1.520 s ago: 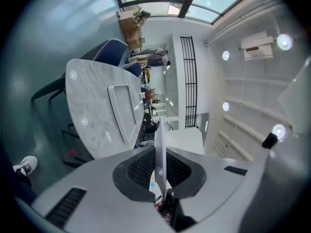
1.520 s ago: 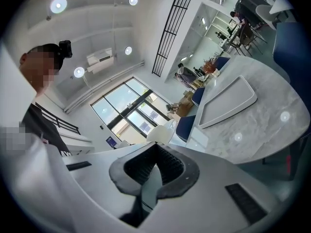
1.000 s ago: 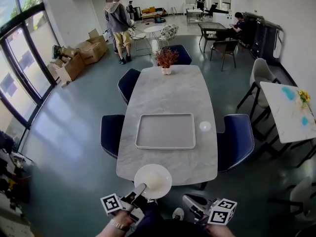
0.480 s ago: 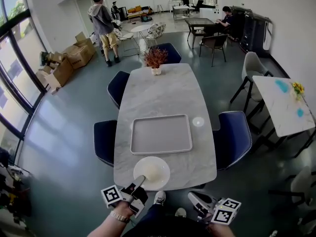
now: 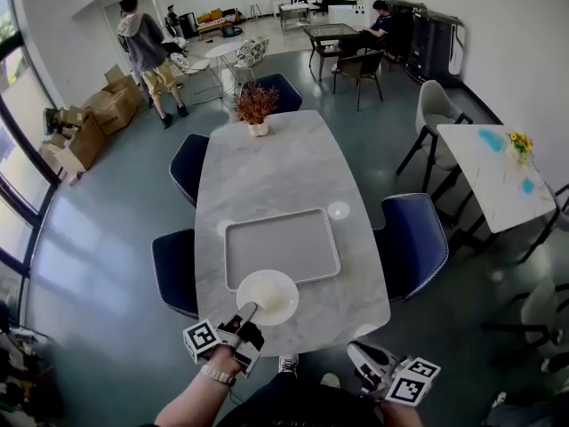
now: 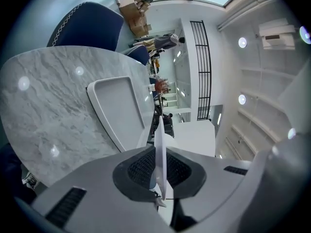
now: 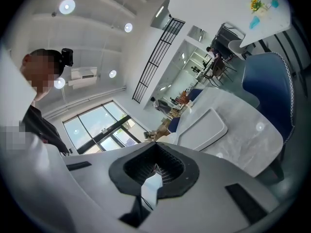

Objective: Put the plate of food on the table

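Note:
A white plate (image 5: pixel 271 292) with a pale heap of food hangs over the near end of the marble table (image 5: pixel 267 167). Its far side overlaps the near rim of the grey tray (image 5: pixel 280 243). My left gripper (image 5: pixel 249 312) is shut on the plate's near rim. In the left gripper view that rim (image 6: pixel 160 149) stands edge-on between the black pads, with the tray (image 6: pixel 119 108) beyond it. Whether the plate rests on the table I cannot tell. My right gripper (image 5: pixel 358 352) is low at the near right, off the table's corner, shut and holding nothing. Its own view shows the tray (image 7: pixel 204 127).
Dark blue chairs (image 5: pixel 413 243) (image 5: pixel 173 269) flank the table. A potted plant (image 5: pixel 255 109) stands at its far end and a small white disc (image 5: pixel 338 210) lies right of the tray. A white side table (image 5: pixel 489 176) is at the right. A person (image 5: pixel 142 43) and boxes (image 5: pixel 84 123) are far left.
My left gripper has carried the plate forward from the table's near edge until it overlaps the tray's near rim. The right gripper has stayed low at the near right.

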